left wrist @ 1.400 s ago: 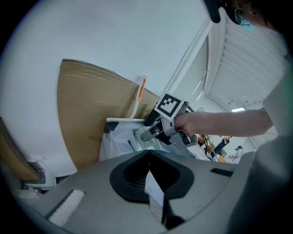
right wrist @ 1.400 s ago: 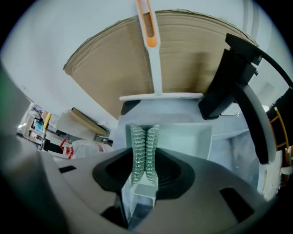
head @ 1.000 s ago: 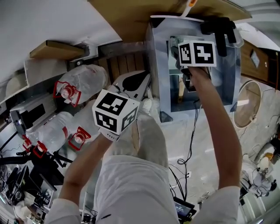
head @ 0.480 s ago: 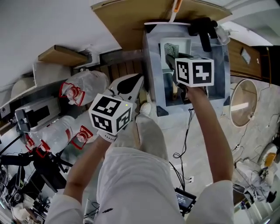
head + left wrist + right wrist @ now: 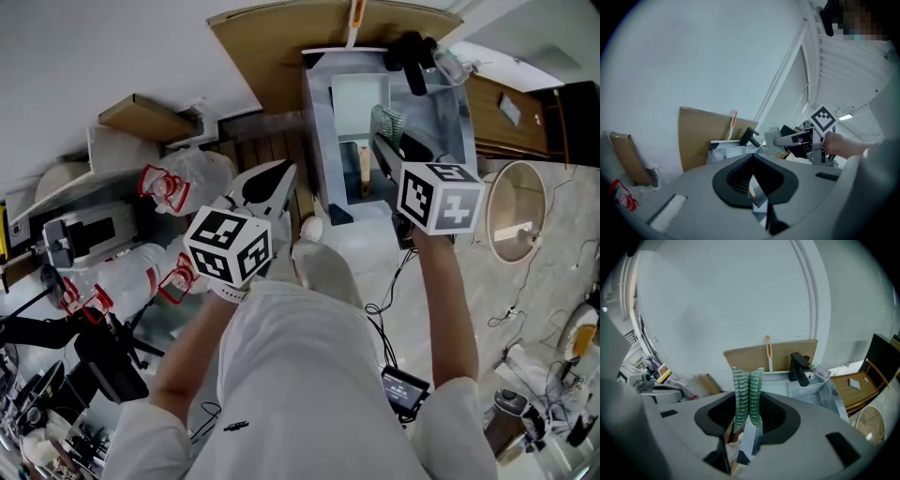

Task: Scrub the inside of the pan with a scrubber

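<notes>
My right gripper (image 5: 382, 145) hangs over the right side of the steel sink (image 5: 323, 141), shut on a green mesh scrubber (image 5: 386, 122). In the right gripper view the scrubber (image 5: 747, 397) stands folded and upright between the jaws of the right gripper (image 5: 749, 416). A wooden handle (image 5: 364, 173) lies inside the sink below a pale square bottom (image 5: 359, 94); I cannot make out the pan itself. My left gripper (image 5: 286, 173) is held left of the sink, outside it, jaws together on nothing. The left gripper view shows the left gripper (image 5: 752, 161) shut, and the scrubber (image 5: 772, 140) beyond it.
A black faucet (image 5: 410, 52) sits at the sink's far rim. A cardboard sheet (image 5: 272, 37) leans behind it. Packs of water bottles (image 5: 178, 178) lie on the floor at left, cables (image 5: 398, 281) run below the sink, and a wooden cabinet (image 5: 511, 112) stands at right.
My right gripper has drawn back out of the sink toward the right and nearer to me, still gripping the scrubber. The left gripper has stayed about where it was.
</notes>
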{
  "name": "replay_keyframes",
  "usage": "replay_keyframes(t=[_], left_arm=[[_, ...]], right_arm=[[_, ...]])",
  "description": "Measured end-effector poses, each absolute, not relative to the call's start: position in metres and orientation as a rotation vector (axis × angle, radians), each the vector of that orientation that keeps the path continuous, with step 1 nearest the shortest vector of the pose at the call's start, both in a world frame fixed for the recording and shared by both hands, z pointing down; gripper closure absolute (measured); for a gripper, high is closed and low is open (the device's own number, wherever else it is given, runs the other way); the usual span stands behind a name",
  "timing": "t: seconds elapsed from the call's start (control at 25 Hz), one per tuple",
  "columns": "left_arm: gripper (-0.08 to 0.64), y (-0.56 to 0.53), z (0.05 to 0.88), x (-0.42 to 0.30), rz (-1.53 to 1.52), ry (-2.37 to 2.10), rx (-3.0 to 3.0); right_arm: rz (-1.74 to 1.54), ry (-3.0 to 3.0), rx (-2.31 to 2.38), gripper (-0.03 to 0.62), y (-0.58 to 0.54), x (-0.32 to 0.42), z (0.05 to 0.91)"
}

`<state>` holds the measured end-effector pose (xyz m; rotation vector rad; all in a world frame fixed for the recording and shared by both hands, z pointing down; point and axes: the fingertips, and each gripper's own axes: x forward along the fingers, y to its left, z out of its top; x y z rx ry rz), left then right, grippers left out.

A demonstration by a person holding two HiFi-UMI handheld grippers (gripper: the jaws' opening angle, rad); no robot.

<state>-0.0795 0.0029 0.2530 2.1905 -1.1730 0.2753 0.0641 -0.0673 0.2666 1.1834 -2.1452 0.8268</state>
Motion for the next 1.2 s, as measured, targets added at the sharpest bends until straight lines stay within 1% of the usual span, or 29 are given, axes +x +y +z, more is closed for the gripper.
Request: replay_keyframes(t=[0.28, 0.56, 0.96, 1.2], left_arm=[[0.555, 0.038, 0.212, -0.069, 0.265, -1.183, 2.251], [0.555, 0.070, 0.176, -0.039, 0.296, -1.124, 2.375], [0.555, 0.101, 0.152, -0.017, 0.235, -1.091, 2.427], [0.555, 0.109, 0.148, -0.011, 0.232, -1.062, 2.441]], right_arm=[[0.683, -2.204, 1.322, 0.457, -0.007, 0.094, 0.211], [0.532, -2.307, 1.355, 0.457, 0.049, 0.123, 0.165], [0.443, -2.391, 1.434, 0.451, 0.115, 0.145, 0.138], [0.454, -2.422, 1.382, 0.448, 0.134, 0.130, 0.142]])
